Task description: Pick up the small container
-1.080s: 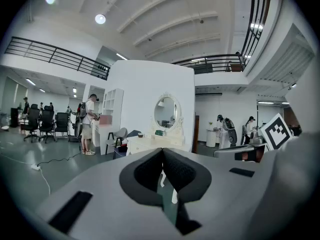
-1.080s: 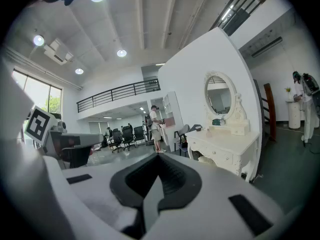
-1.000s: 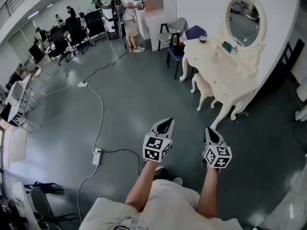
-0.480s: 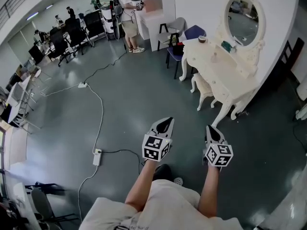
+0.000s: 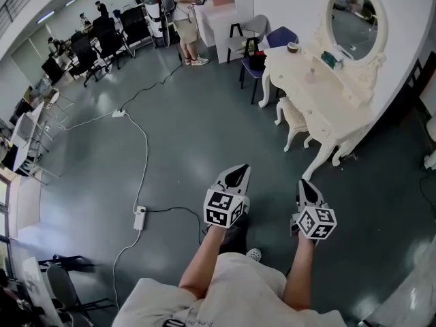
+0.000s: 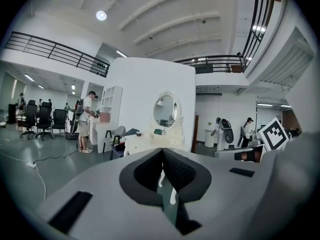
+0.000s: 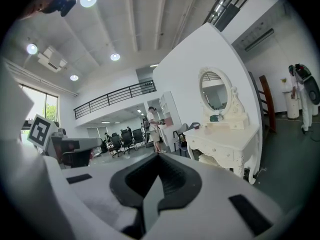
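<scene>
The task is barely getting under way. The left tool (image 5: 237,176) and the right tool (image 5: 306,189) are both pointing forward with their jaws pressed together and nothing sitting between them. The white counter (image 5: 320,104) is standing well ahead of the right tool, across open floor (image 5: 191,135). A small round container (image 5: 293,47), probably the one wanted, is sitting untouched at the counter's far corner, farthest from both tools. The approach, the opening of the jaws, the grasp and the lift are all remaining.

The person has stepped slightly closer to the table (image 5: 320,94); the dark shoe (image 5: 235,234) has swung forward beneath the left gripper (image 5: 236,174).
</scene>
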Motion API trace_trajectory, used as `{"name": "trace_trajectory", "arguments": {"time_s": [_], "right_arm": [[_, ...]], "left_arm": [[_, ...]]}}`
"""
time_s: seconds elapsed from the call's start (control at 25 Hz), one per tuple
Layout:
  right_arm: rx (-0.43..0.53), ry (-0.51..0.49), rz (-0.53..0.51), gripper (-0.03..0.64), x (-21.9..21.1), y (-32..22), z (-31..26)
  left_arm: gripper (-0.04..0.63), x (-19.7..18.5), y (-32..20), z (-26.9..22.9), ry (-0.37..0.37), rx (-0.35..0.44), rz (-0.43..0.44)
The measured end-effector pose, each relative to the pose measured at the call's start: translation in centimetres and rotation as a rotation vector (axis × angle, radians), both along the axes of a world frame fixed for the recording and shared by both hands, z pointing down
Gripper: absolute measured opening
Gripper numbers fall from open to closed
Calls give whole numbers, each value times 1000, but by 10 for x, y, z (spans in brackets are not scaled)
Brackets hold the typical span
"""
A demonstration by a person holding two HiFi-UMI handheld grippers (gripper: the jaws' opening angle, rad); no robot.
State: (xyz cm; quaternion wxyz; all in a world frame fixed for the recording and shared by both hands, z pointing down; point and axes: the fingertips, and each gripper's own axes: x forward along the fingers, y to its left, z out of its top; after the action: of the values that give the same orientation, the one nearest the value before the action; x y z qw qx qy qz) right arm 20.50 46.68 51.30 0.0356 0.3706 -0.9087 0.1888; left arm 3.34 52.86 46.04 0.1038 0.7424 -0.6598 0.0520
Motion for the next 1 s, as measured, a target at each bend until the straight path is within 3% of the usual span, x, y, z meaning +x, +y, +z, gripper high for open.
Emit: {"name": "trace_trajectory", "arguments": {"time_s": [0.36,0.64,1.0], "right_arm": [[6,12,22,9,-24,-66,-1],[16,45,50,9,-41,-155,-6],[23,46,128,9,-78,-255,-19]], "left_arm": [[28,-26,-75,-3,21,14,25],[28,-51,-168,-8,43,29,43],[28,-109,-269,-14,61,26,69]]}}
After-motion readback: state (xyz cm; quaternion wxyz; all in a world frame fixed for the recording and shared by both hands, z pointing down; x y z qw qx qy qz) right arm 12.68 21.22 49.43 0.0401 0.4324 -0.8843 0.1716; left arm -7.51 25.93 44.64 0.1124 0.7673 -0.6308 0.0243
